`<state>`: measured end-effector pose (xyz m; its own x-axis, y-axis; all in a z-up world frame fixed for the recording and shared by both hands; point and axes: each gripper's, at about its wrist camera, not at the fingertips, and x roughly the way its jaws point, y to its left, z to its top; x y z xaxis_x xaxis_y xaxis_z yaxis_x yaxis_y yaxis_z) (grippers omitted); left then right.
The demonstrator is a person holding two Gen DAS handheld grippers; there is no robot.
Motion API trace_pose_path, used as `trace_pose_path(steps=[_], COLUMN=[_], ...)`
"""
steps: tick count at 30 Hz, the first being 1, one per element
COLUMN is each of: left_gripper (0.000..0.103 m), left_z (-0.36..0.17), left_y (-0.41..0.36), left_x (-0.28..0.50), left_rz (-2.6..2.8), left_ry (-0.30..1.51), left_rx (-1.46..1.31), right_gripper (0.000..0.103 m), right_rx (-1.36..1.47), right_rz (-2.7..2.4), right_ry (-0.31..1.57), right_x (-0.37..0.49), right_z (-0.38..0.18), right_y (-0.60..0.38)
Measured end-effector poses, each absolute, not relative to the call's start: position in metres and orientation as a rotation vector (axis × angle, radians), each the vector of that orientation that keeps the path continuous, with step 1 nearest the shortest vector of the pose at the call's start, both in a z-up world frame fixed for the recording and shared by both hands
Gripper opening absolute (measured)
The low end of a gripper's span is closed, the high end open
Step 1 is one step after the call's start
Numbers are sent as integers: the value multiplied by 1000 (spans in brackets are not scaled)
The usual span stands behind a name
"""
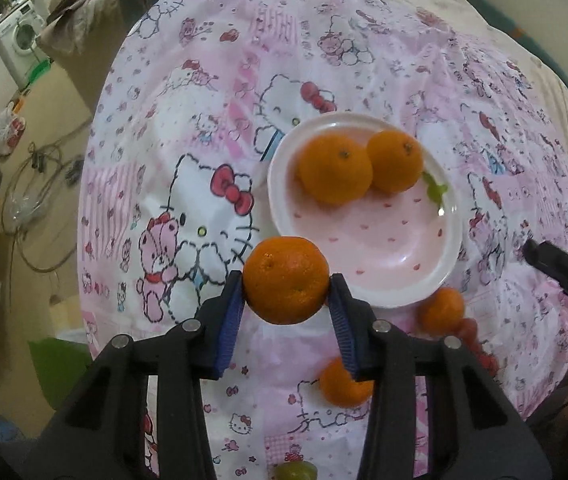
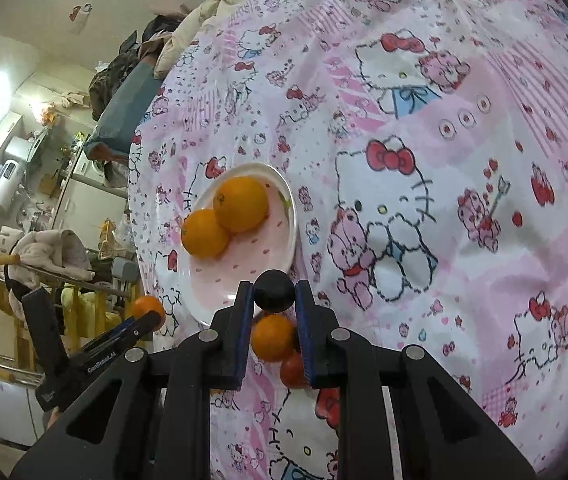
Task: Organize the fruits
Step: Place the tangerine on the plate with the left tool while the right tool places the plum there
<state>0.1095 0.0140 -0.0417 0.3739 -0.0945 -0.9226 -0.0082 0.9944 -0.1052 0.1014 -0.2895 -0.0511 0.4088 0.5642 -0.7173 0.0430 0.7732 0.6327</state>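
A: Pink cartoon-cat tablecloth point(image 1: 212, 184) covers the table. Left gripper?

B: Left gripper point(image 1: 286, 282) clamps a tangerine point(image 1: 286, 280) between its blue pads, just off the near rim of the pink plate point(image 1: 368, 236).

A: Right?

B: Right gripper point(image 2: 274, 290) pinches a small dark round fruit point(image 2: 274, 291), also at the plate's near rim.

A: Loose fruit?

B: Two tangerines point(image 1: 440, 310) and some red fruits point(image 1: 480, 344) lie on the cloth nearer than the plate. Two tangerines point(image 1: 336, 168) sit touching at its far side.

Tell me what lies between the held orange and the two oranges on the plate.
Only bare plate: its near rim and pink floor separate the held orange in the left tongs from the two oranges. The left wrist view shows it.
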Motion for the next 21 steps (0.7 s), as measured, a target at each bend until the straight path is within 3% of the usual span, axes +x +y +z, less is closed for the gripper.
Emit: trace_pose_path(steps=[10, 21], left_gripper=[38, 38], left_z=[-18, -56], left_y=[3, -11], left_x=[167, 242], left_rz=[-111, -153], left_ry=[1176, 1238], left_rx=[-107, -227], right_gripper=[22, 22], right_rx=[524, 389], right_rz=[400, 457], right_ry=[1149, 1177], right_x=[130, 168], right_z=[-53, -73], right_y=[-265, -231])
